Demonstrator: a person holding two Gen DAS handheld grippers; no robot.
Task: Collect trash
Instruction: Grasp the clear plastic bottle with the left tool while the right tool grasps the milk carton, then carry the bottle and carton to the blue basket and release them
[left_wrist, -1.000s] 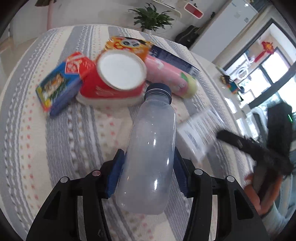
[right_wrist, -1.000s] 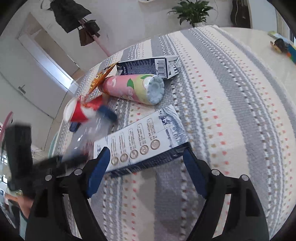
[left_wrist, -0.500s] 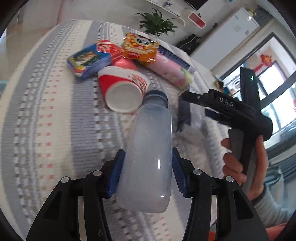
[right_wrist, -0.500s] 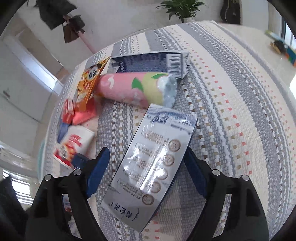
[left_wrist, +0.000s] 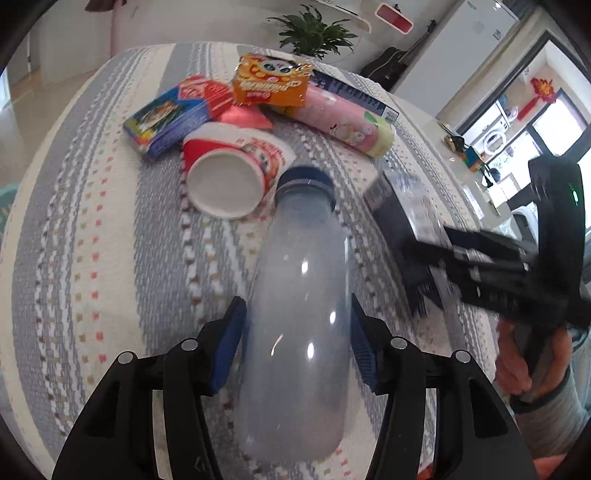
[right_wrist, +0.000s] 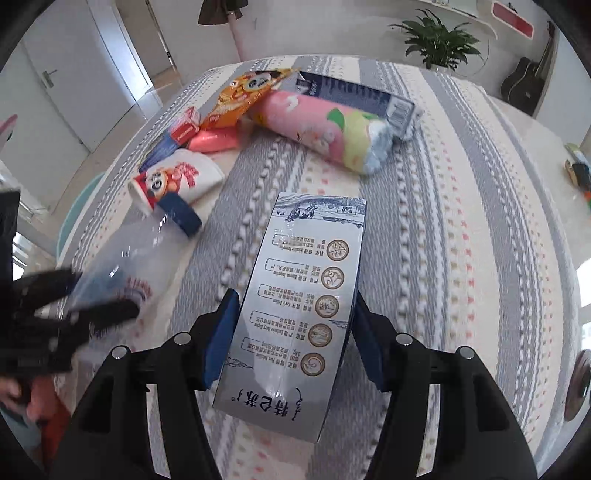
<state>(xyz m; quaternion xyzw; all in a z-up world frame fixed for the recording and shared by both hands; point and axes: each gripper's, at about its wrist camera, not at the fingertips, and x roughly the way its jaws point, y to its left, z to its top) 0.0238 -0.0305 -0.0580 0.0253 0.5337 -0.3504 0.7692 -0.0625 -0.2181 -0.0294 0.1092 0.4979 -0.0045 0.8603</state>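
Observation:
My left gripper (left_wrist: 297, 343) is shut on a clear plastic bottle (left_wrist: 299, 317) with a dark blue cap, held above the striped tablecloth (left_wrist: 110, 240). My right gripper (right_wrist: 291, 339) is shut on a silver-blue milk carton (right_wrist: 306, 310), also lifted. The carton shows in the left wrist view (left_wrist: 402, 225), and the bottle in the right wrist view (right_wrist: 140, 258). On the cloth lie a red-and-white paper cup (left_wrist: 229, 170), a pink tube (left_wrist: 340, 122), an orange snack bag (left_wrist: 271, 83), a blue packet (left_wrist: 166, 118) and a dark blue carton (right_wrist: 354, 98).
A red-and-white small box (right_wrist: 184, 127) and a pink packet (right_wrist: 214, 140) lie by the orange bag. A potted plant (right_wrist: 439, 40) and a guitar (right_wrist: 524, 85) stand beyond the table's far edge. A white door (right_wrist: 55, 92) is at the left.
Both grippers have drawn back from the pile with their loads. The milk carton has swung from slanted to nearly straight along the right gripper's fingers. The right gripper has sunk lower in the left view.

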